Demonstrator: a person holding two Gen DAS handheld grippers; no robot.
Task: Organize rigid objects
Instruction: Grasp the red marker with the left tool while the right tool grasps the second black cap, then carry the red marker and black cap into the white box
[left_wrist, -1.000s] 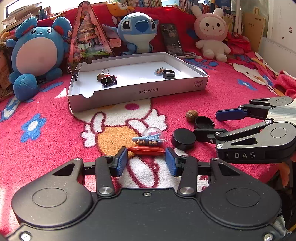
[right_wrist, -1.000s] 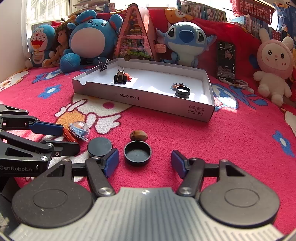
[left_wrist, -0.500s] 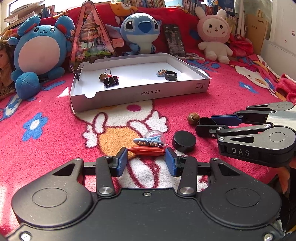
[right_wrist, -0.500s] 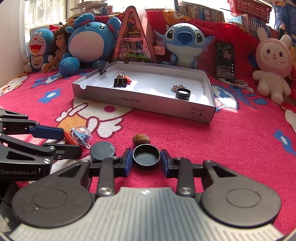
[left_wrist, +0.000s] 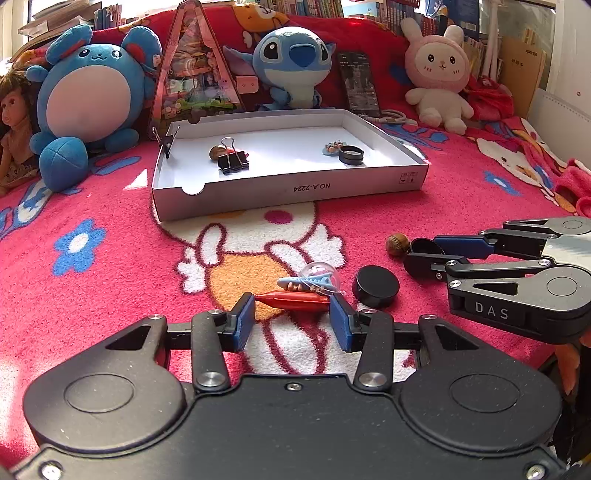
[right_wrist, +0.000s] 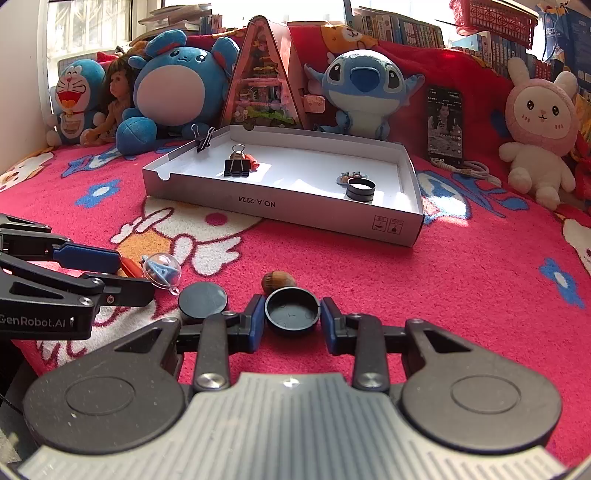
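Note:
My left gripper (left_wrist: 291, 321) is shut on a red spindle-shaped piece (left_wrist: 293, 297) that lies on the red blanket, its pads against both ends. A clear capsule with a blue toy (left_wrist: 314, 278) rests just behind the piece. My right gripper (right_wrist: 292, 314) is shut on an open black cap (right_wrist: 291, 310), which still sits on the blanket. A flat black lid (right_wrist: 203, 299) lies to the cap's left and a brown nut (right_wrist: 277, 280) just beyond it. The white cardboard tray (left_wrist: 288, 190) farther back holds a black binder clip (left_wrist: 232, 162), a black ring (left_wrist: 351, 154) and small bits.
Plush toys line the back: a round blue one (left_wrist: 88, 99), a blue big-eared one (left_wrist: 295, 62) and a pink rabbit (left_wrist: 437, 74). A triangular model house (left_wrist: 195, 74) and a phone (left_wrist: 358, 83) stand behind the tray. Another binder clip (left_wrist: 164, 138) grips the tray's left corner.
My right gripper's jaws have closed from wide apart onto the open black cap. The left gripper and the red piece have stayed as they were.

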